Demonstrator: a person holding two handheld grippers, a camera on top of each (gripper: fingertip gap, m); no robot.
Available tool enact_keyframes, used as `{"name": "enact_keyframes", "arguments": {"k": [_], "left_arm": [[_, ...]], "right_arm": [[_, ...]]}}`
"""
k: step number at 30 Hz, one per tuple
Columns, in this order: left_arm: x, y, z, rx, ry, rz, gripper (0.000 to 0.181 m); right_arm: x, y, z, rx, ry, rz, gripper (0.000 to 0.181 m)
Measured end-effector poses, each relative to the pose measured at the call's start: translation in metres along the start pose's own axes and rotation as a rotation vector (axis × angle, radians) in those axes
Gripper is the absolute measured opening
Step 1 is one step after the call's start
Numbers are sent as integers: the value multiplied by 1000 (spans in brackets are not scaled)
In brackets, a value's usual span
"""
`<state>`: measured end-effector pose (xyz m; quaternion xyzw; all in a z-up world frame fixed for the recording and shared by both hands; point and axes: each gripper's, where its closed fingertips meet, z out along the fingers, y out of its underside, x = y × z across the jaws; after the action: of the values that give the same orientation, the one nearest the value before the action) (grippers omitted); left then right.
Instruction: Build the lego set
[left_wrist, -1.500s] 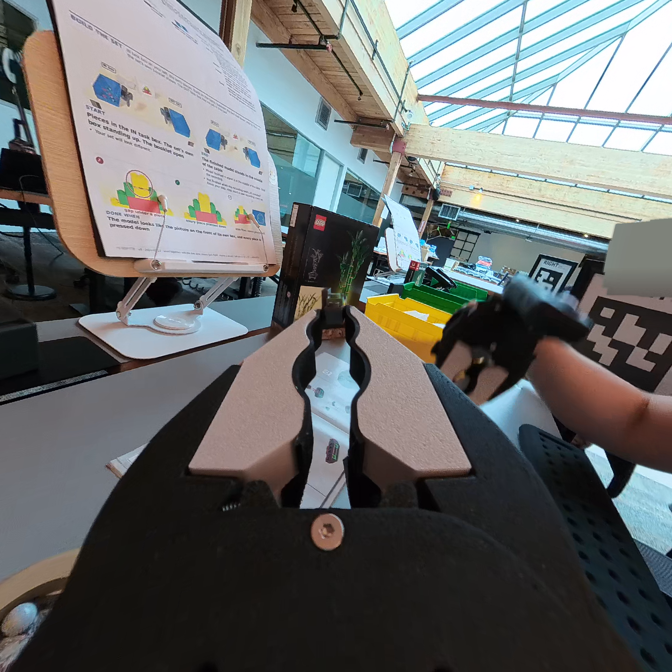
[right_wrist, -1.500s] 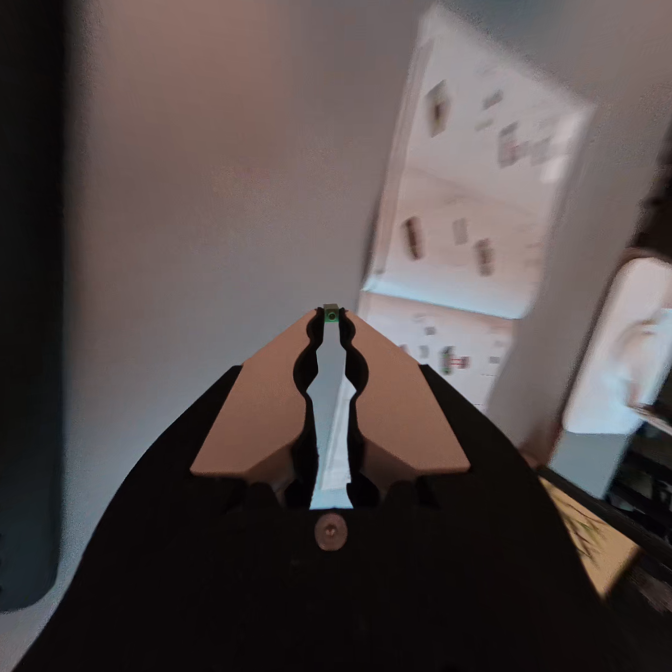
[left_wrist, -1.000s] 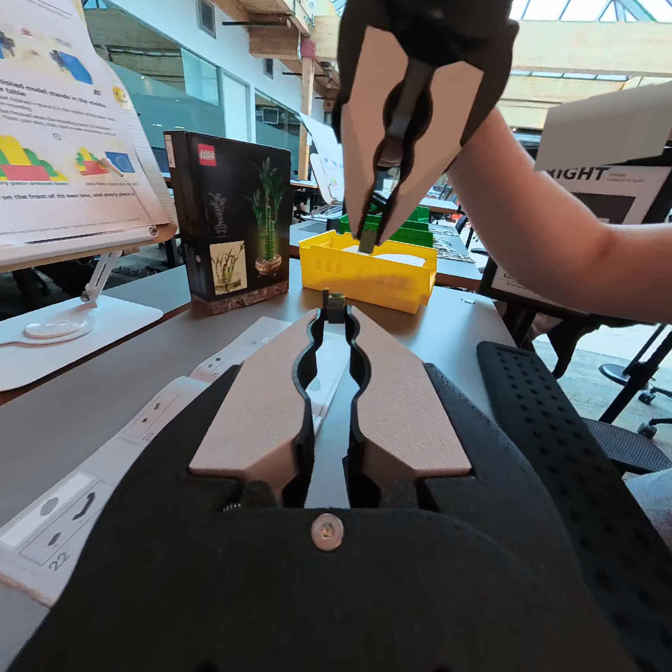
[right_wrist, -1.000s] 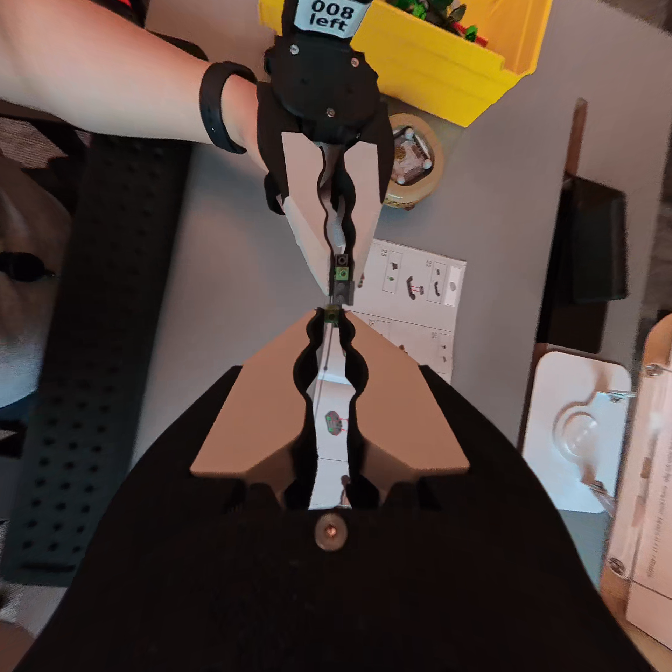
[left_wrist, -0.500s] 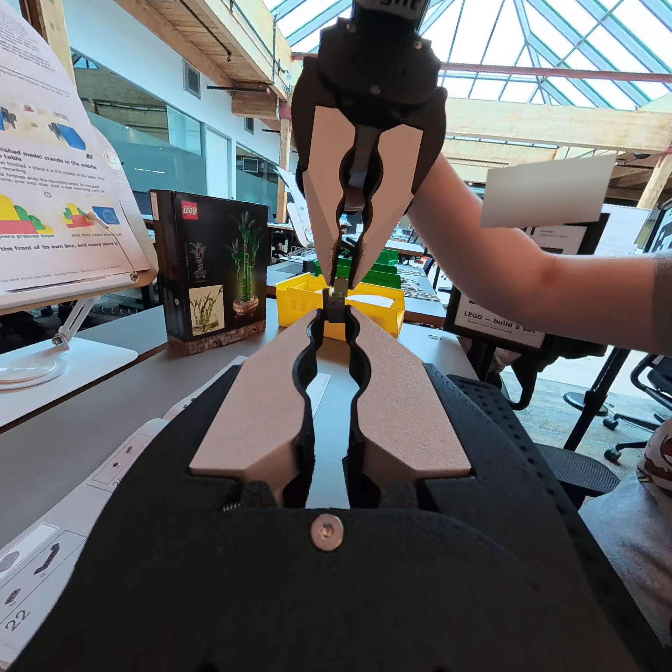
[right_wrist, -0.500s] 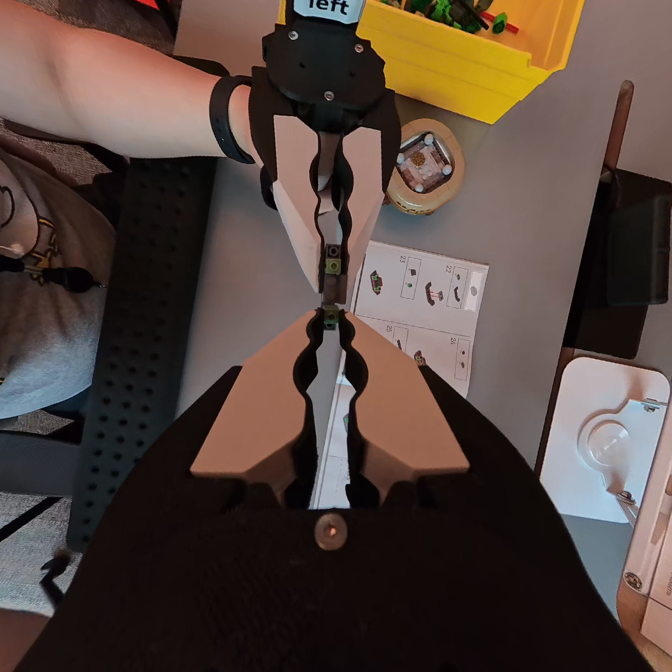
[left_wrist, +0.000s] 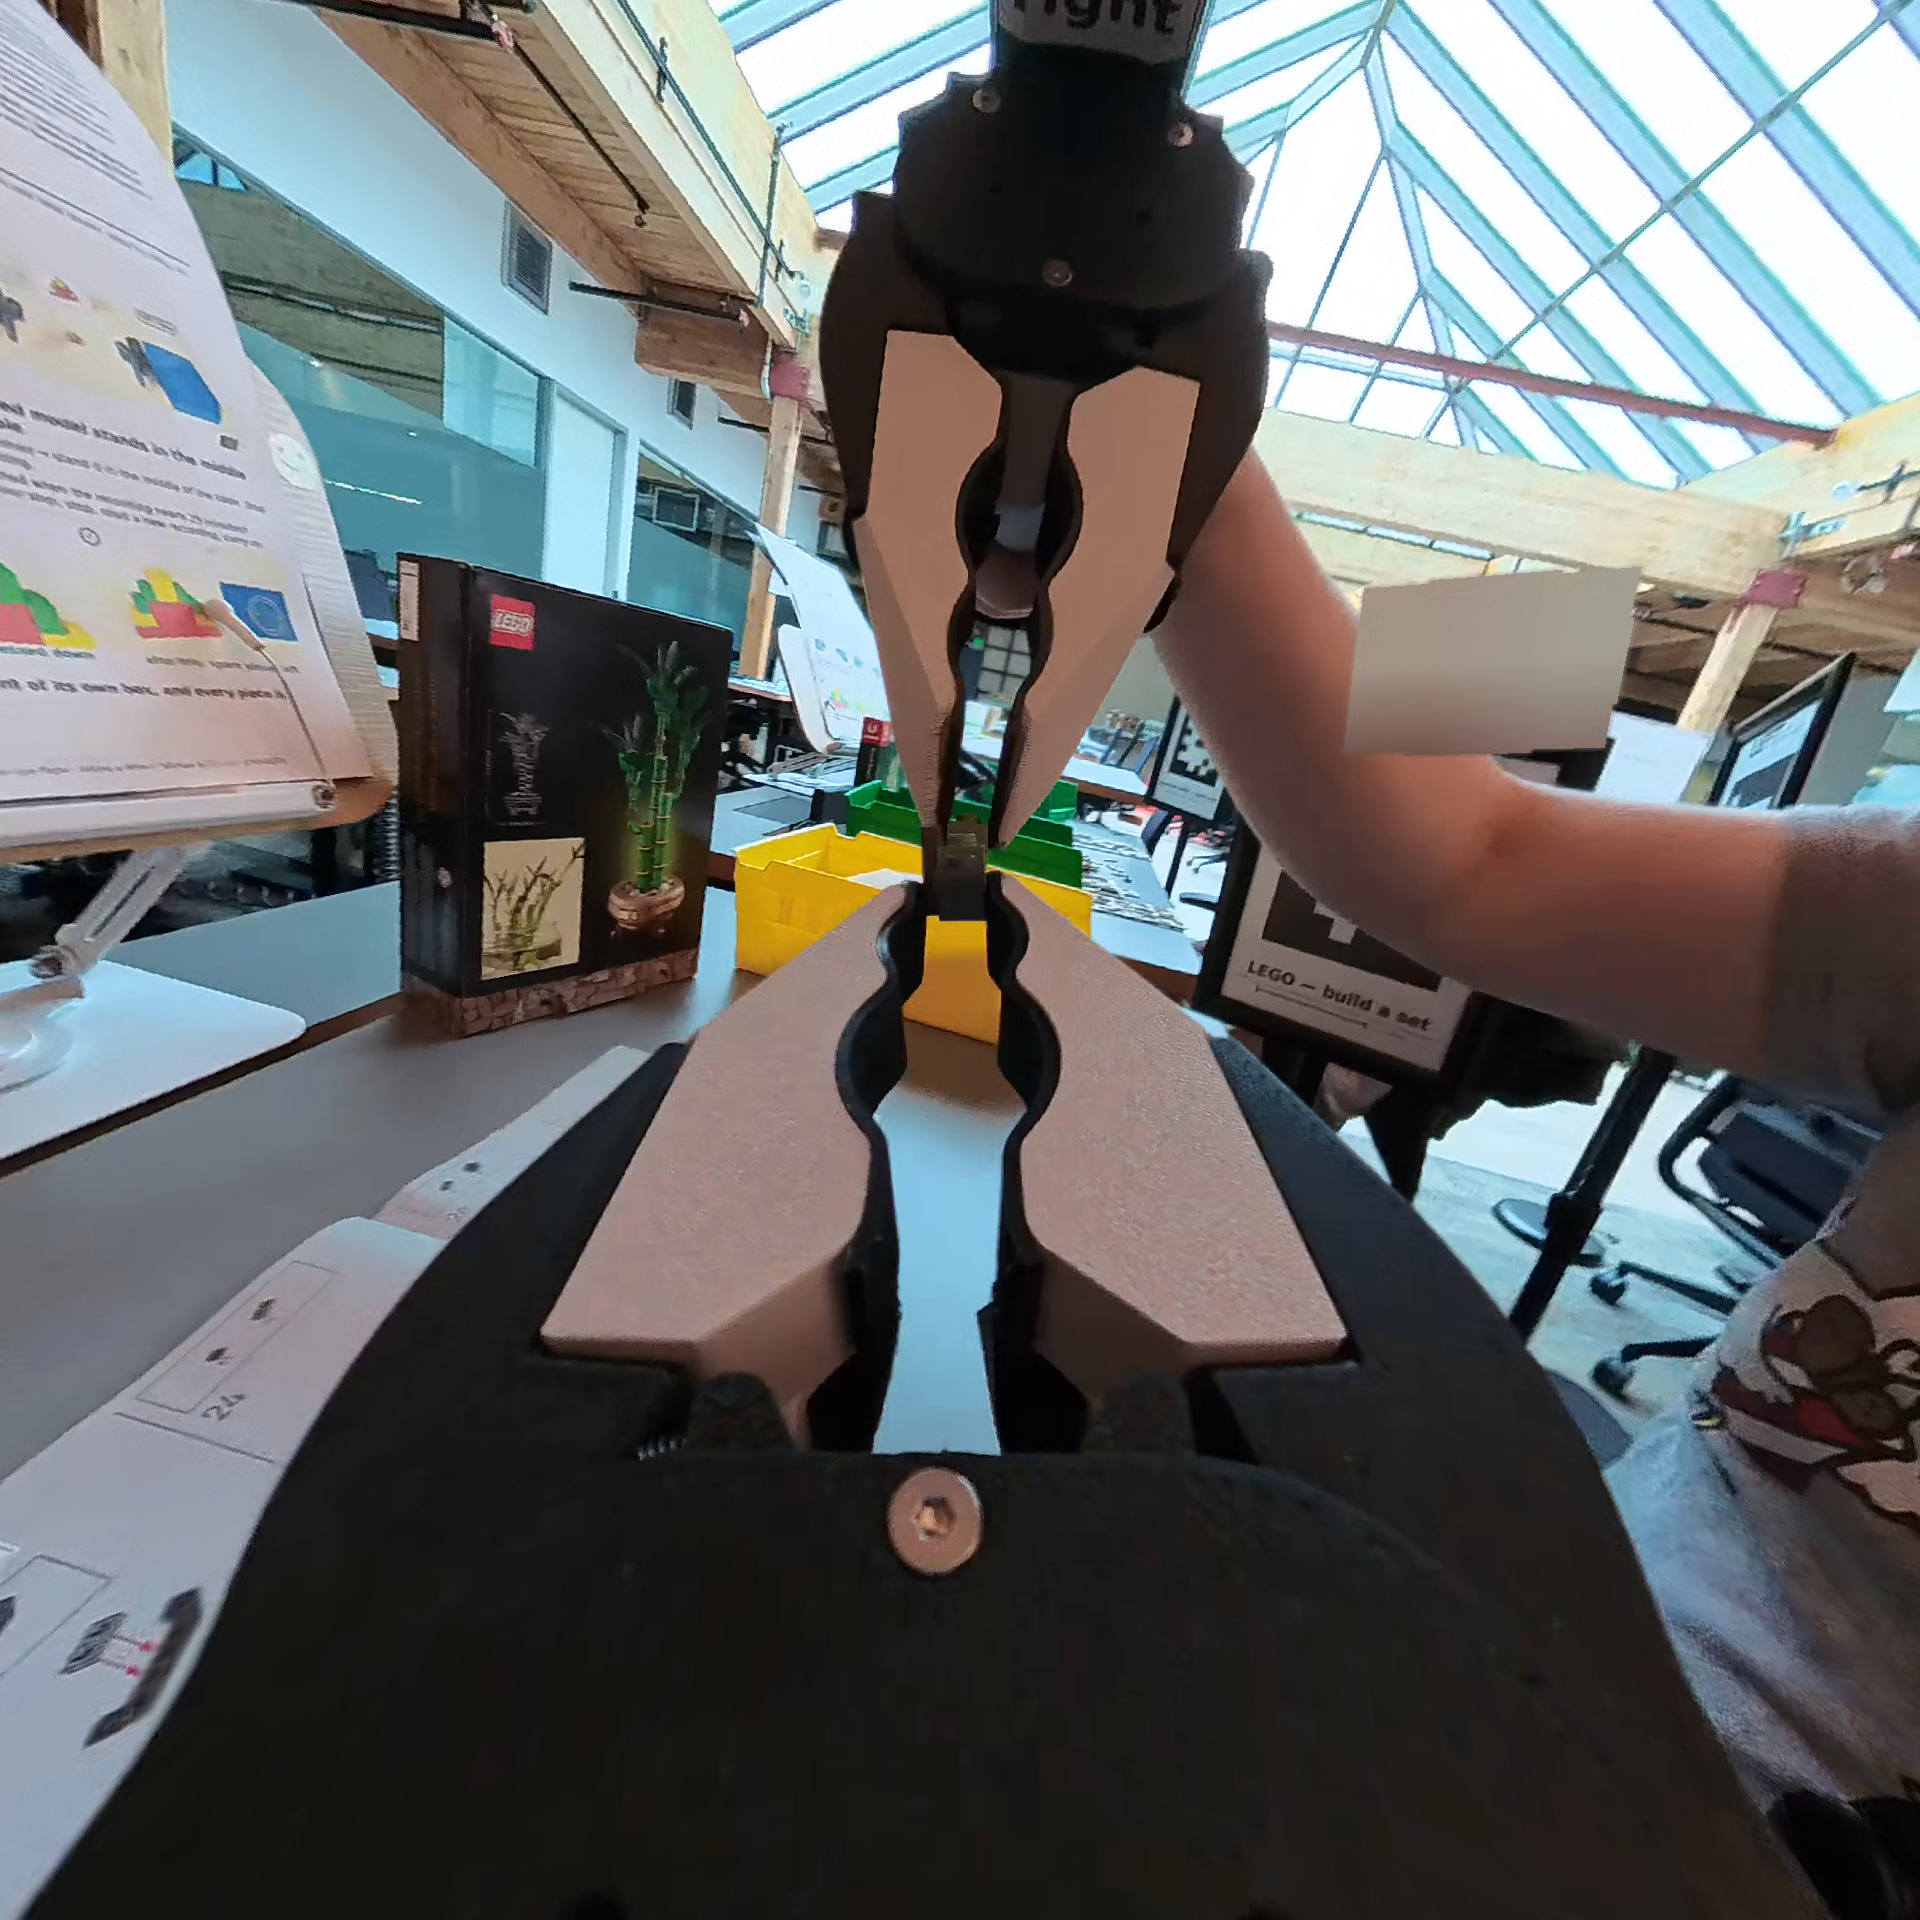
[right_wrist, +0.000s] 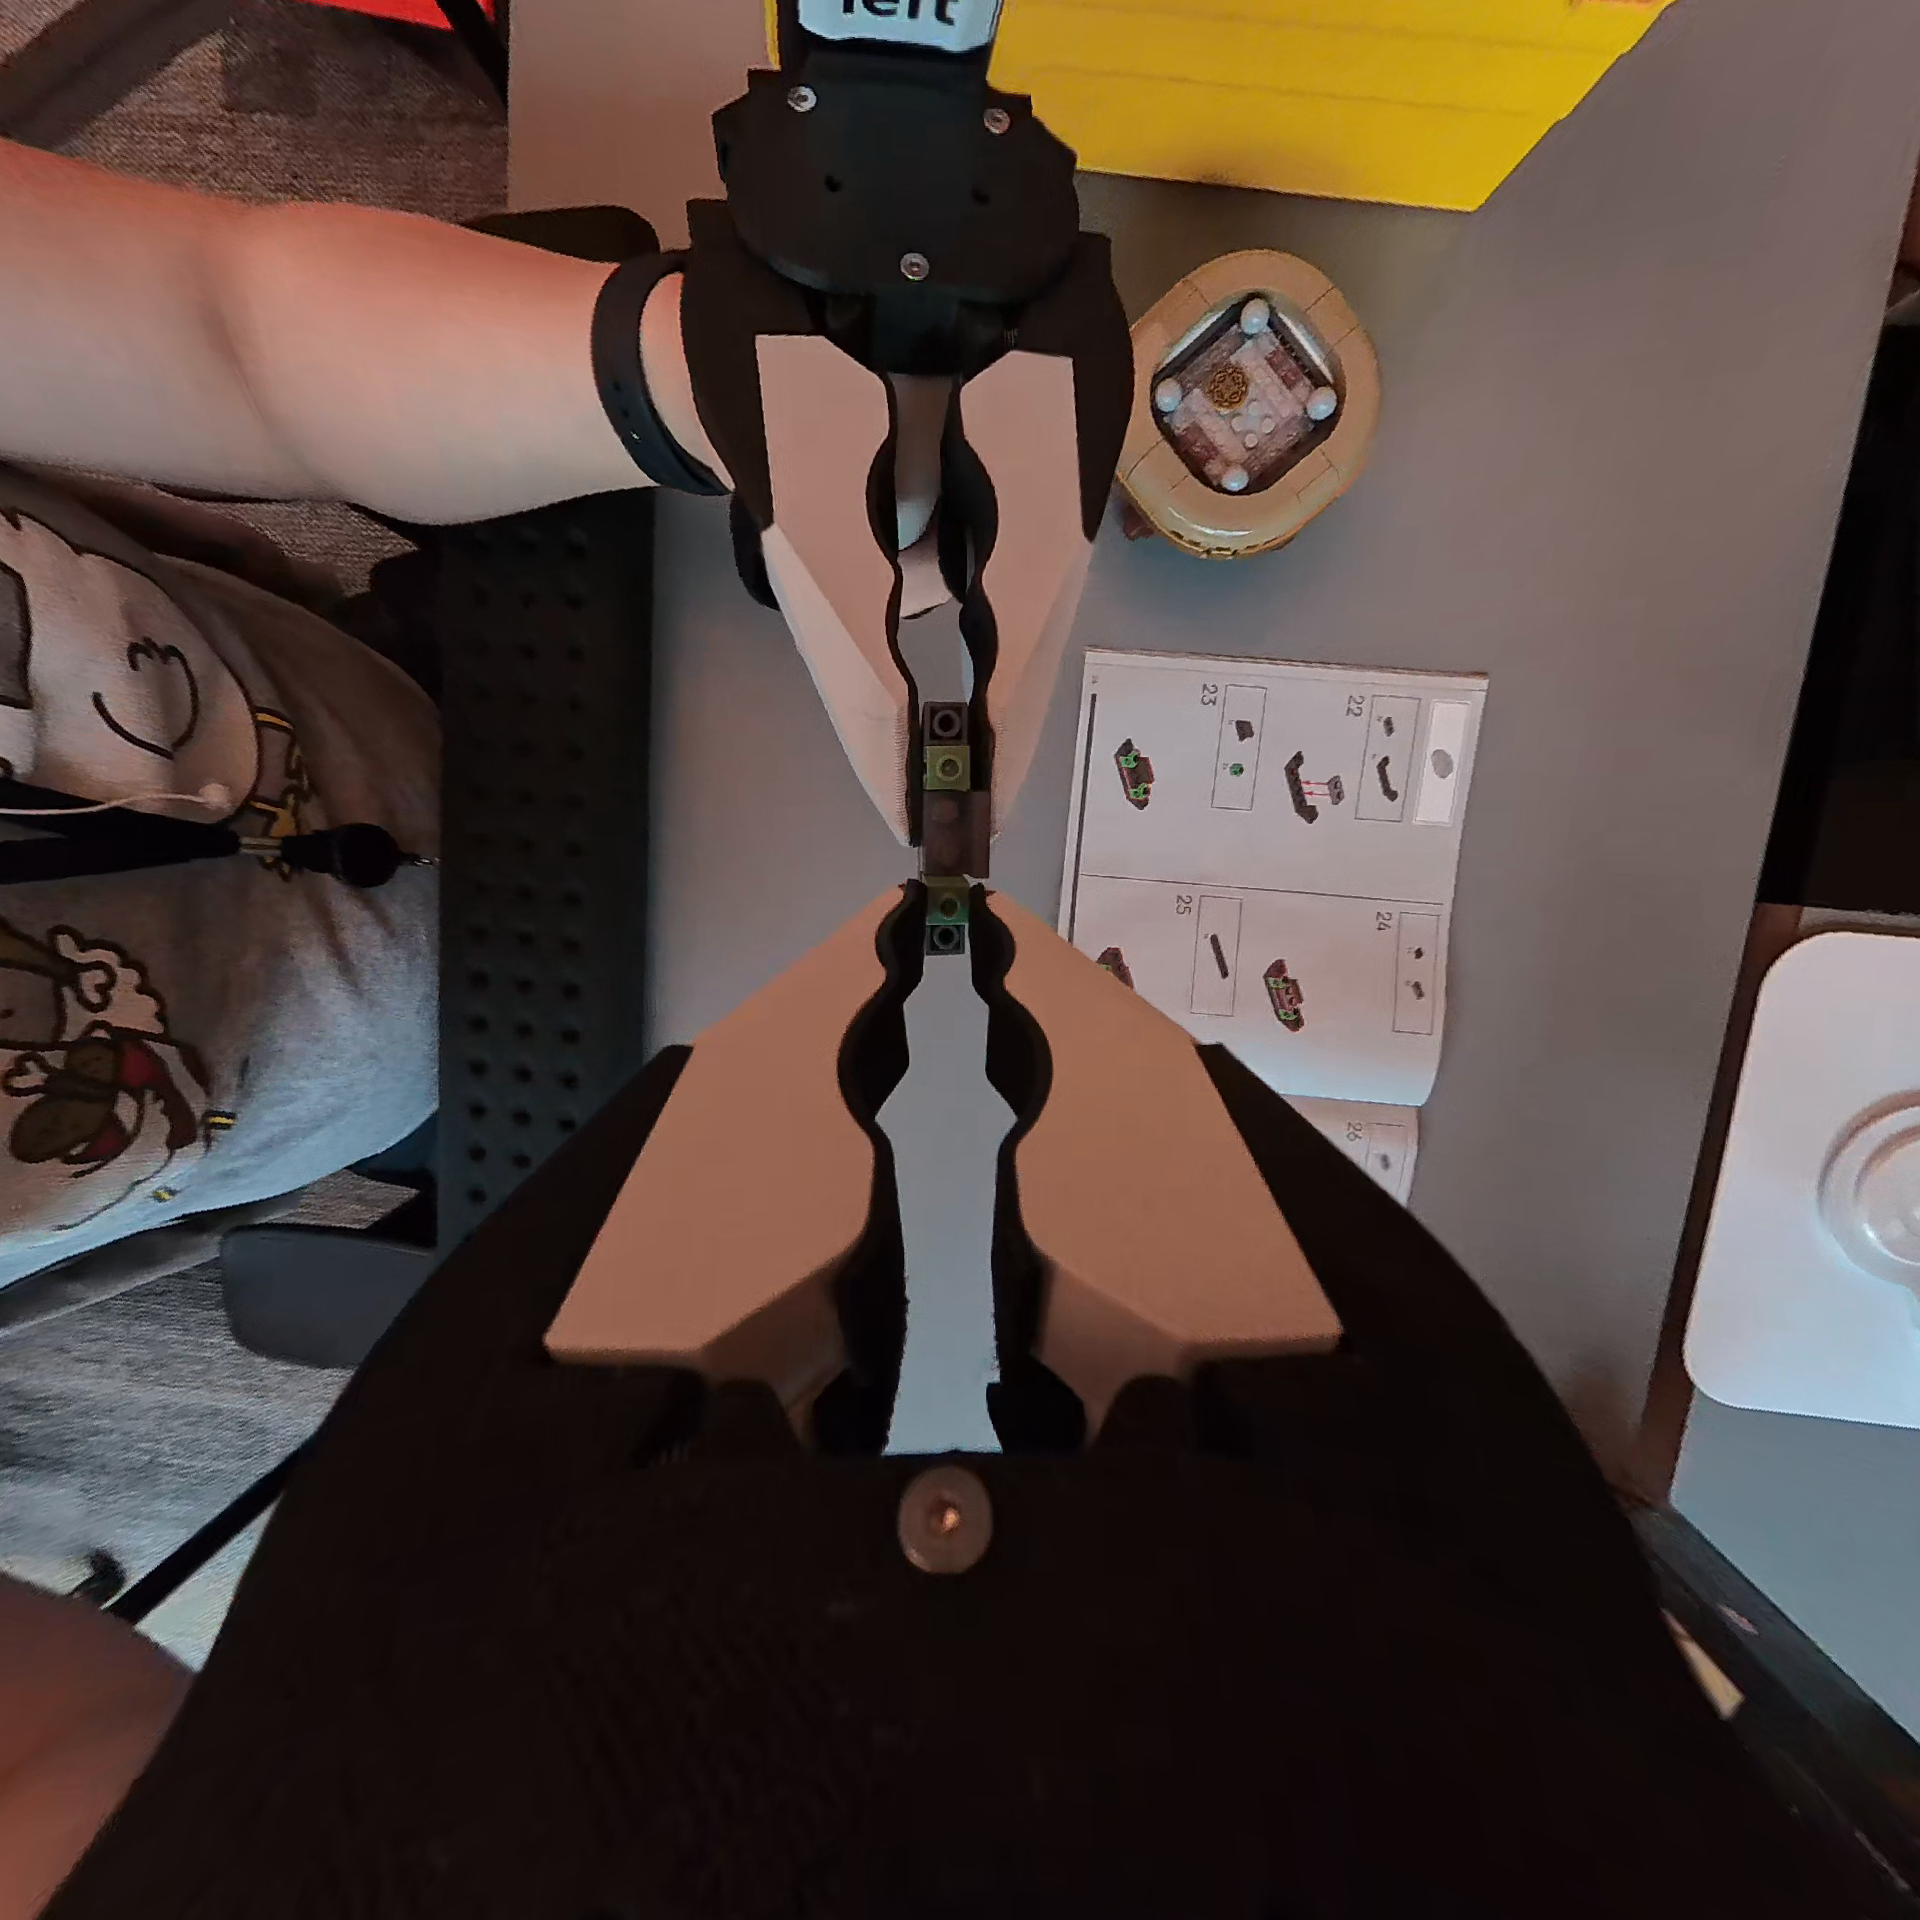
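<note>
Where both tongs' tips meet, the brick joint (right_wrist: 948, 871) blurs.

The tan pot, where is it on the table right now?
In the right wrist view the tan pot sits upper right on the grey table, between the yellow bin and the open booklet, just right of the left gripper.

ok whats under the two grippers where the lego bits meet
In the right wrist view, bare grey table lies below the two small brick stacks, with the open instruction booklet just beside. The fingers hide the table directly beneath them.
</note>
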<state>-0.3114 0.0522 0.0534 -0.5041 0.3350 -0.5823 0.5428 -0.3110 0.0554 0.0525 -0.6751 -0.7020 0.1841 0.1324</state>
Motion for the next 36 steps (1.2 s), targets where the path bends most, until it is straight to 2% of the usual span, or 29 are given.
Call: {"name": "enact_keyframes", "arguments": {"k": [13,36], "left_arm": [[2,-8,-3,40,27,-60,9],[6,-19,-8,91,19,0,9]], "right_arm": [[-3,-5,4,-82,-34,7,7],[-6,-18,-2,-43,-32,0,7]]}}
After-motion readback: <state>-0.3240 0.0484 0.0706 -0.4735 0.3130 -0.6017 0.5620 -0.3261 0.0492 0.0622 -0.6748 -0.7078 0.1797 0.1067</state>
